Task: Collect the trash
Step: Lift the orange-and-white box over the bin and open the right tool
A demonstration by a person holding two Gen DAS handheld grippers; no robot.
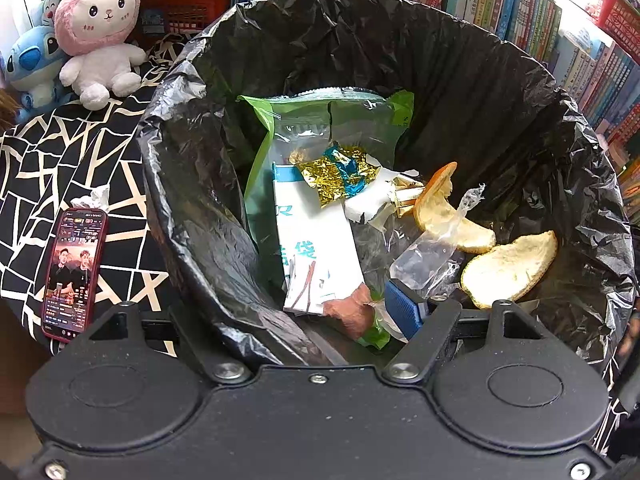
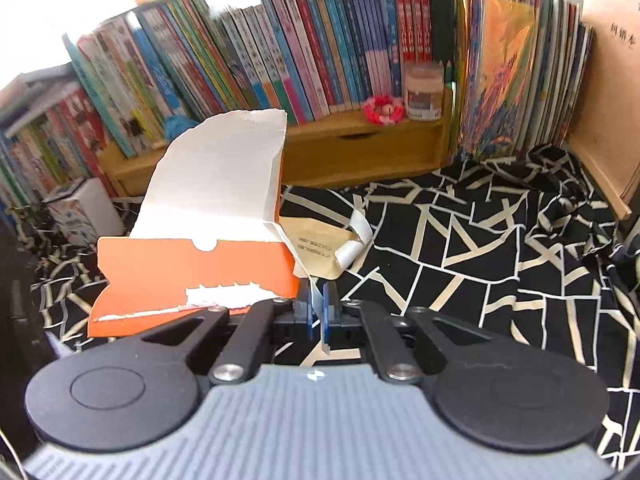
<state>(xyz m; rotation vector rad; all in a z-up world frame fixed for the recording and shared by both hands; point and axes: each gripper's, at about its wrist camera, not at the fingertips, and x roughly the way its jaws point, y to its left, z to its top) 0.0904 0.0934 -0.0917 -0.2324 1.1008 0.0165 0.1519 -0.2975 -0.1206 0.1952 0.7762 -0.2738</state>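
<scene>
A bin lined with a black bag (image 1: 500, 92) fills the left wrist view. Inside lie a green-and-clear plastic packet (image 1: 332, 120), a gold foil wrapper (image 1: 336, 176), a white printed wrapper (image 1: 312, 248), clear film and two pieces of orange peel (image 1: 508, 268). My left gripper (image 1: 308, 316) hangs over the bin's near side, jaws wide apart. A fold of the bag hides its left finger. In the right wrist view my right gripper (image 2: 318, 304) is shut on a thin flap of a torn orange cardboard box (image 2: 192, 268), held above the tablecloth. A brown paper packet (image 2: 316, 248) lies just behind the box.
A phone (image 1: 74, 272) with a lit screen and a crumpled tissue (image 1: 94, 198) lie on the black-and-white cloth (image 2: 460, 248) left of the bin. Plush toys (image 1: 96, 36) sit behind. Book rows, a wooden shelf (image 2: 360, 148), a jar (image 2: 424, 90) and a small white box (image 2: 86, 208) line the back.
</scene>
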